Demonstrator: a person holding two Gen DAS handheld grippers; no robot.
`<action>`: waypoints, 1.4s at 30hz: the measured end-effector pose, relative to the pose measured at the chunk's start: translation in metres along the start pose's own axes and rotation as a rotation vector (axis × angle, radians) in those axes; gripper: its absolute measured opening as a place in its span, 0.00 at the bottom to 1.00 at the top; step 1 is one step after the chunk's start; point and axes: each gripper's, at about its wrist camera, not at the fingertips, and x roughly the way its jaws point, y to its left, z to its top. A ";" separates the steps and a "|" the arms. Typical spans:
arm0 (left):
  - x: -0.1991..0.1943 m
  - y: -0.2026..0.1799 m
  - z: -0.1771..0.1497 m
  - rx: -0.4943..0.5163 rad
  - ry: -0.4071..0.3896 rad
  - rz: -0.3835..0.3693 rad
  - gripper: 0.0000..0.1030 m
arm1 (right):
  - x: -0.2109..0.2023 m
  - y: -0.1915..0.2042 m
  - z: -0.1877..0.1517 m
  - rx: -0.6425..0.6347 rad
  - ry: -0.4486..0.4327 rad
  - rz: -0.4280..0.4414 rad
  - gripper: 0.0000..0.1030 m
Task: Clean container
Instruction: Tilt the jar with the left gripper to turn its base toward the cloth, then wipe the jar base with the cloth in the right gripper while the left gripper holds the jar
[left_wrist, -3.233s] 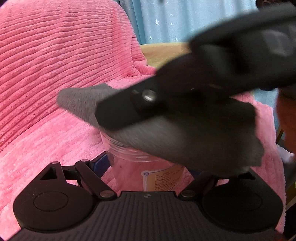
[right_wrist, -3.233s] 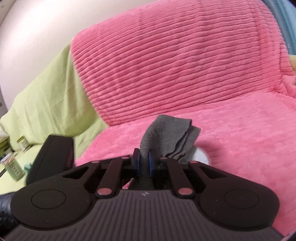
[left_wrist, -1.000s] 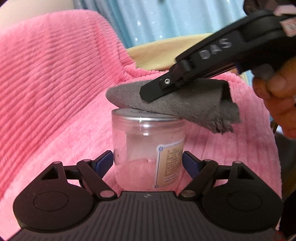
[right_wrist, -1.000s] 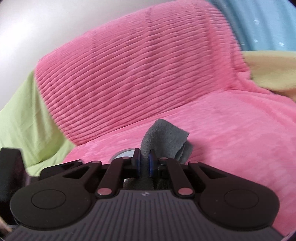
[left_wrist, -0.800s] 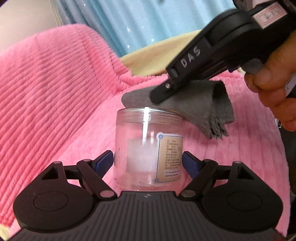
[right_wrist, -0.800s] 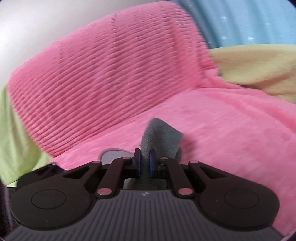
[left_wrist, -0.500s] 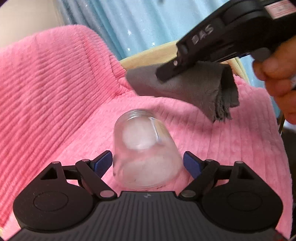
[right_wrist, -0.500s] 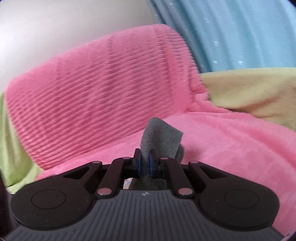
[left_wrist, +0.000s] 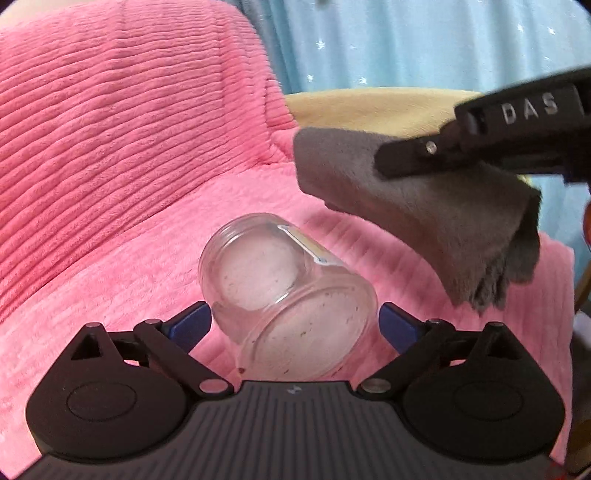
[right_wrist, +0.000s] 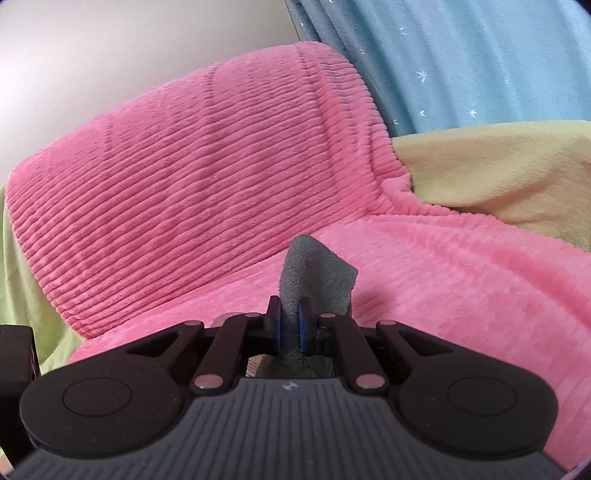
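A clear plastic jar (left_wrist: 288, 295) with a paper label lies tipped on its side on the pink blanket (left_wrist: 129, 166), one end pointing away from the left wrist camera. My left gripper (left_wrist: 294, 321) straddles it and its jaws are opening; the blue pads stand just off the jar's sides. Specks of dirt show inside the jar. My right gripper (right_wrist: 289, 325) is shut on a grey cloth (right_wrist: 317, 273). In the left wrist view that grey cloth (left_wrist: 424, 206) hangs above and to the right of the jar, clear of it.
The ribbed pink blanket covers a sofa seat and backrest. A yellow cushion (left_wrist: 369, 107) lies behind the seat, with a blue star-patterned curtain (left_wrist: 406, 44) beyond. A green cover (right_wrist: 22, 295) shows at the far left of the right wrist view.
The jar stood upright in my left gripper's grip with the cloth on its top. It now lies tipped over, the left jaws have widened, and the cloth has lifted off to the right.
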 end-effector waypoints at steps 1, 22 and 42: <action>0.002 -0.002 0.002 -0.002 0.006 0.010 0.97 | 0.000 -0.001 0.000 0.005 0.003 0.000 0.07; -0.003 0.031 -0.011 -0.061 0.062 0.080 0.86 | 0.002 0.000 0.002 0.025 0.012 0.024 0.07; -0.039 0.018 -0.040 0.185 0.001 -0.151 0.85 | 0.008 0.064 -0.024 -0.262 0.165 0.328 0.07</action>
